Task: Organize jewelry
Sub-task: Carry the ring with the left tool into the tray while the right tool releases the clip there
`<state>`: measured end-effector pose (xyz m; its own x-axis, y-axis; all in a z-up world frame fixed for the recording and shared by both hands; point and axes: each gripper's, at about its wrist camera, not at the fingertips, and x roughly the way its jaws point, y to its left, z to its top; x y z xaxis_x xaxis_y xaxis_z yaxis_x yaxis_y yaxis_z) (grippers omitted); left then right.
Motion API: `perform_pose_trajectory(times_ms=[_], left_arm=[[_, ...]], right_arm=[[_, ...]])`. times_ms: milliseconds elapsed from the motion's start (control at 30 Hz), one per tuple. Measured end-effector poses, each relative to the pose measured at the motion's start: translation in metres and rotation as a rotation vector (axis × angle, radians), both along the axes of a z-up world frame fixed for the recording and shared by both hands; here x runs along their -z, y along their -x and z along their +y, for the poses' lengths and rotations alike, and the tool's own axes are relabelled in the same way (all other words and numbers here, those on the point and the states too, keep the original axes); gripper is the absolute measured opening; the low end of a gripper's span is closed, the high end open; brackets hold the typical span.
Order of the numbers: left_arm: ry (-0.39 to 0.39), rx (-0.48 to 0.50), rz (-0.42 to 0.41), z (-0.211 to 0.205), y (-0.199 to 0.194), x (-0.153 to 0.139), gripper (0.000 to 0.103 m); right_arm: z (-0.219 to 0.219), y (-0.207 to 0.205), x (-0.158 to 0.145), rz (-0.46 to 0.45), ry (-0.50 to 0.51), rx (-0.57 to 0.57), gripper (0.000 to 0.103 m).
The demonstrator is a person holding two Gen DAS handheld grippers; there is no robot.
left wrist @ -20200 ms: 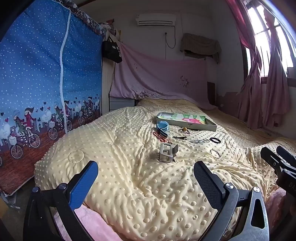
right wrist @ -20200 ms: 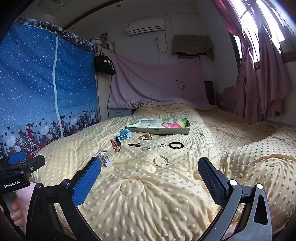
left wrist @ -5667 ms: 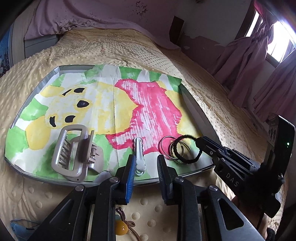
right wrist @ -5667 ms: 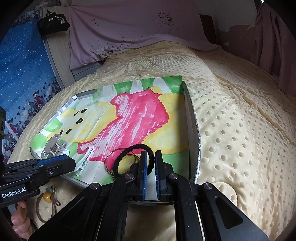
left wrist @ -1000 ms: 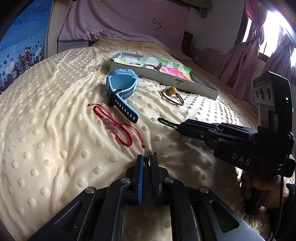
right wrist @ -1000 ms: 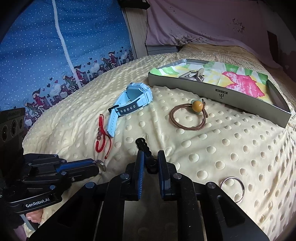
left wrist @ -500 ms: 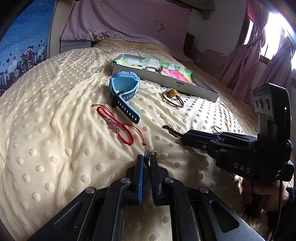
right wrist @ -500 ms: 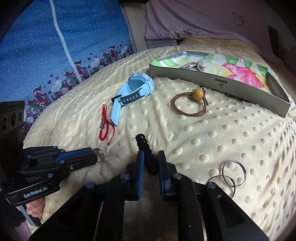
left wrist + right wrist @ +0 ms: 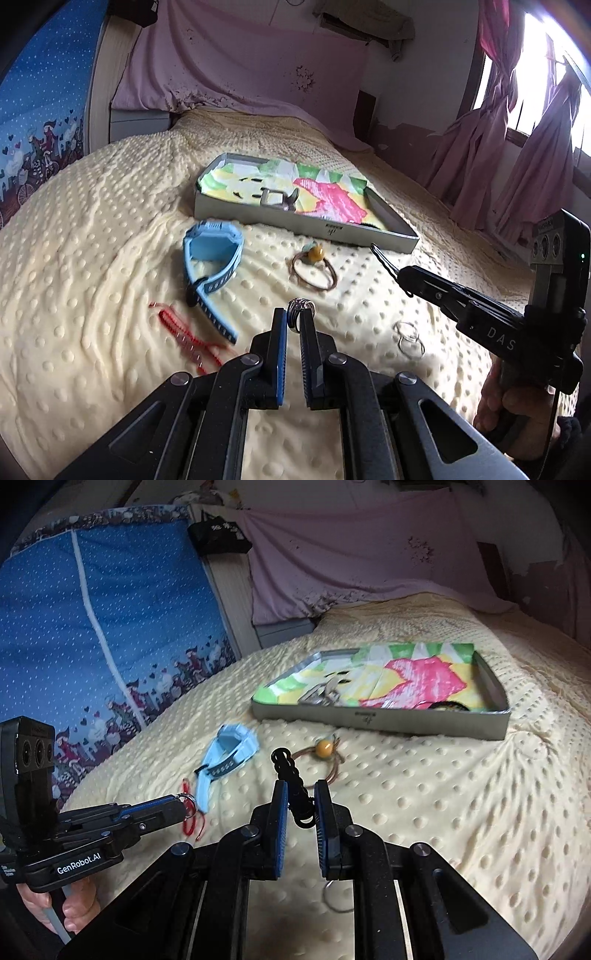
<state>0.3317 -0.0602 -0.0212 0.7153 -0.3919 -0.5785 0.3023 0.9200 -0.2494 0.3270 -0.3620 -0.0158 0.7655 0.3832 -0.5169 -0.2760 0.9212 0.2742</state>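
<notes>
Ring (image 9: 301,305): small silver band, pinched at the tips of the left gripper (image 9: 293,325), above the bedspread (image 9: 92,258).
Hair pin (image 9: 291,782): black, wavy, upright between the right gripper (image 9: 300,812) pads.
Change: half a second ago both grippers sat lower; now they are raised, nearer the tray (image 9: 303,223).
Left fingers: nearly closed, clamping the ring.
Right fingers: narrow gap, gripping the pin.
</notes>
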Motion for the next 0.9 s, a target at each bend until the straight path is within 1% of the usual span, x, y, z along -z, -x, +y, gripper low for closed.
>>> perform_pose_trajectory(times_ms=[233,333,433,567,700,900], left_arm=[[0.028,0.025,-0.065,-0.042,-0.066,-0.023,0.007],[0.046,0.042,-0.071,-0.060,-0.098,-0.028,0.007],[0.042,0.052,-0.065,-0.078,-0.128,-0.029,0.007],[0.011,0.066,-0.032,-0.101,-0.158,-0.023,0.007],[-0.011,0.070,0.022,-0.113,-0.177,-0.011,0.007],[-0.051,0.061,0.108,-0.121,-0.195,0.009,0.007]], right_arm=[[-0.046,-0.050,-0.018,-0.029,0.022,0.154,0.013],[-0.062,-0.075,-0.023,-0.028,0.034,0.200,0.013],[-0.075,-0.100,-0.023,-0.009,0.039,0.229,0.013],[-0.085,-0.133,-0.013,0.037,0.041,0.252,0.013],[-0.089,-0.158,0.000,0.089,0.052,0.258,0.013],[-0.087,-0.176,0.018,0.162,0.084,0.256,0.013]])
